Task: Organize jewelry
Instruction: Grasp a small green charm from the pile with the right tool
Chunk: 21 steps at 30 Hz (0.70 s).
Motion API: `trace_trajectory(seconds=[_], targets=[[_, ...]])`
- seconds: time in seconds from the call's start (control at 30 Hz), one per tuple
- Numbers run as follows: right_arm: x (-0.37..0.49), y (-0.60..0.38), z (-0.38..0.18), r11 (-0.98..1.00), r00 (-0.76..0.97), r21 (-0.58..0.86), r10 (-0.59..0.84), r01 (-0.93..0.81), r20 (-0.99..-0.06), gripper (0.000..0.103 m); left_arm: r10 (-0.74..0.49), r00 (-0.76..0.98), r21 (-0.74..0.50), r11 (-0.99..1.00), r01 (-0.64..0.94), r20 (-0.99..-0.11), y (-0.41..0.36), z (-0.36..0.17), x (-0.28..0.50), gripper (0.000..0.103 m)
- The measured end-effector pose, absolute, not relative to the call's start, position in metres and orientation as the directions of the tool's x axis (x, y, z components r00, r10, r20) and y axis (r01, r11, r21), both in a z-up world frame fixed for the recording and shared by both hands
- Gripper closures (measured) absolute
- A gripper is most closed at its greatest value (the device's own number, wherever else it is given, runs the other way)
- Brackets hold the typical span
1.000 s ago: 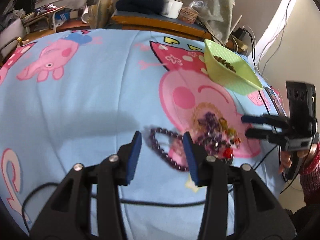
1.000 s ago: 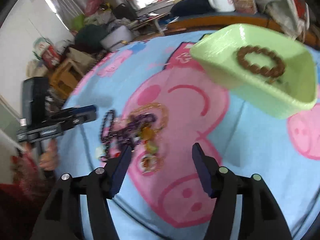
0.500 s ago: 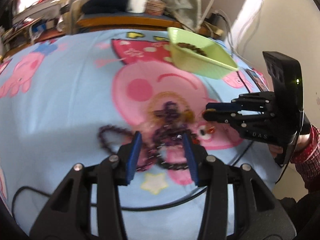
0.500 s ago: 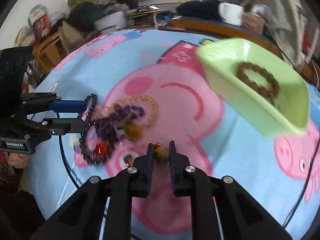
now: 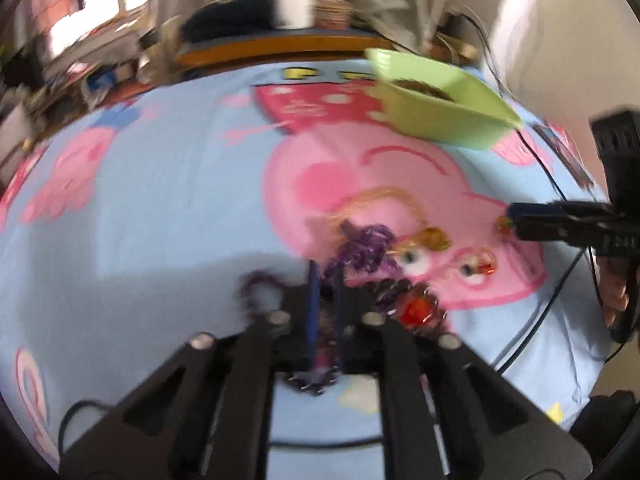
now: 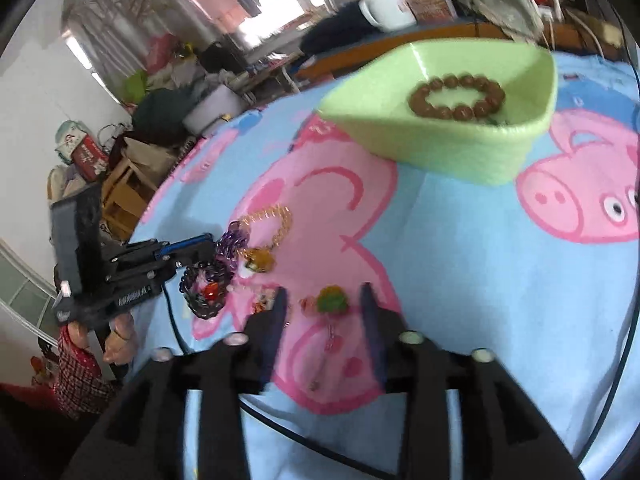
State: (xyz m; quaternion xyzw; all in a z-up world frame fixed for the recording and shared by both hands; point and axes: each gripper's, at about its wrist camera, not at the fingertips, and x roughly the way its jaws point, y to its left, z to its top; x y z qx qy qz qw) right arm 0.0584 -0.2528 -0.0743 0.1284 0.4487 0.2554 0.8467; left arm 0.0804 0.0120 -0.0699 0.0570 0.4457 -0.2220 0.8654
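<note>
Both claws work low over a blue cartoon-pig blanket that covers the surface. Left claw is pressed almost together, its jaws having just closed, and blurred purple jewelry sits in the thin gap between the blue pads; strands of it hang below them, so it appears pinched, though the blur hides the contact. Right claw stands partly spread, its jaws having just opened, and a small green-and-orange charm lies on the blanket between its fingers without either one pressing it.

Largest of the task's things is the light green tray, well beyond the right claw and up to its right. Inside it lies a brown bead bracelet.

Next comes the tangled heap of purple chain jewelry, just ahead of the left claw's tips and to the left of the right claw. A dark purple bead bracelet curls at that heap's near side with a red bead on it. A thin gold chain loops beyond the heap, ending at an amber pendant.

Behind the blanket, far past both claws, a white mug stands on a wooden ledge. A hand with a red checked sleeve grips the left claw's handle.
</note>
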Motion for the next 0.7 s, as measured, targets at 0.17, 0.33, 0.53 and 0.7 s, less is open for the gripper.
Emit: trace_trajectory(seconds=[0.17, 0.33, 0.53, 0.7], targets=[[0.044, -0.222, -0.062, 0.857, 0.503, 0.255, 0.478, -0.449, -0.72, 0.085, -0.247, 0.533, -0.098, 0.951, 0.292, -0.81, 0.066, -0.069, 0.081, 0.098], [0.03, -0.195, -0.062, 0.84, 0.546, 0.1, 0.432, -0.534, -0.718, 0.102, -0.384, 0.526, -0.236, 0.915, 0.328, -0.759, 0.066, -0.045, 0.07, 0.098], [0.029, -0.197, -0.069, 0.856, 0.565, 0.049, 0.381, -0.515, -0.732, 0.103, -0.466, 0.481, -0.126, 0.802, 0.583, -0.743, -0.022, -0.035, 0.055, 0.098], [0.036, -0.232, -0.072, 0.904, 0.577, 0.103, 0.349, -0.414, -0.738, 0.103, -0.448, 0.427, -0.05, 0.733, 0.678, -0.785, -0.072, -0.058, 0.054, 0.096]])
